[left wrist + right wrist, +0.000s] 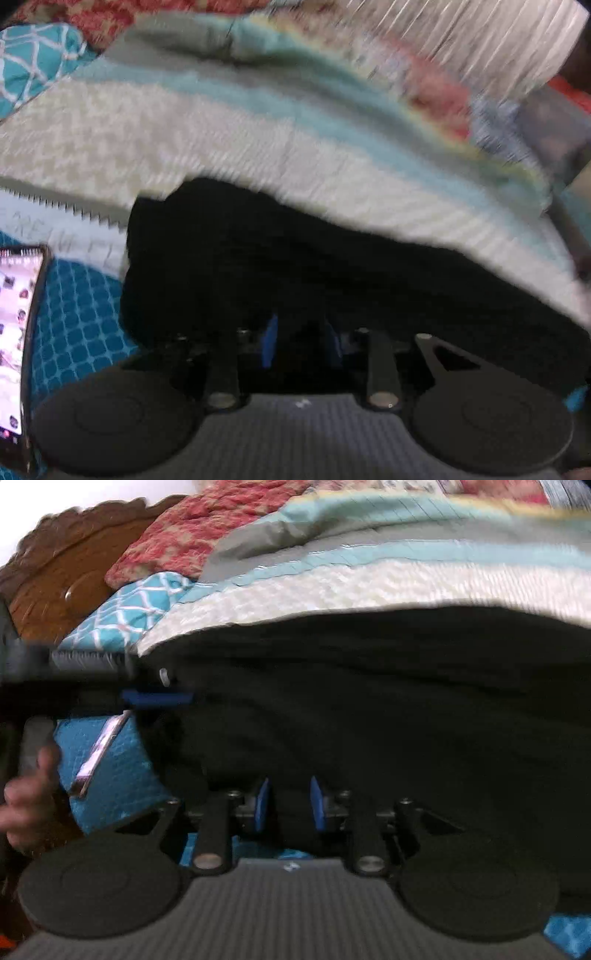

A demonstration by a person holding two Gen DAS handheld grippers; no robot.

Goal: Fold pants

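Black, soft and almost featureless, the pants (369,709) lie spread across the bed in front of both tools, their far edge against a quilted bedspread (332,587) banded in cream, pale blue and grey. The left hand-held gripper (301,341) sits low over the dark cloth with its blue pads drawn near together; fabric seems to lie between them, but blur and darkness hide whether they pinch it. The right hand-held gripper (288,803) likewise shows a narrow gap between its pads, with black cloth in it, a grip that cannot be confirmed. Both appear placed at the near edge to lift it for a fold. A lit phone (14,332) rests on the teal patterned sheet (81,317) beside the pants.
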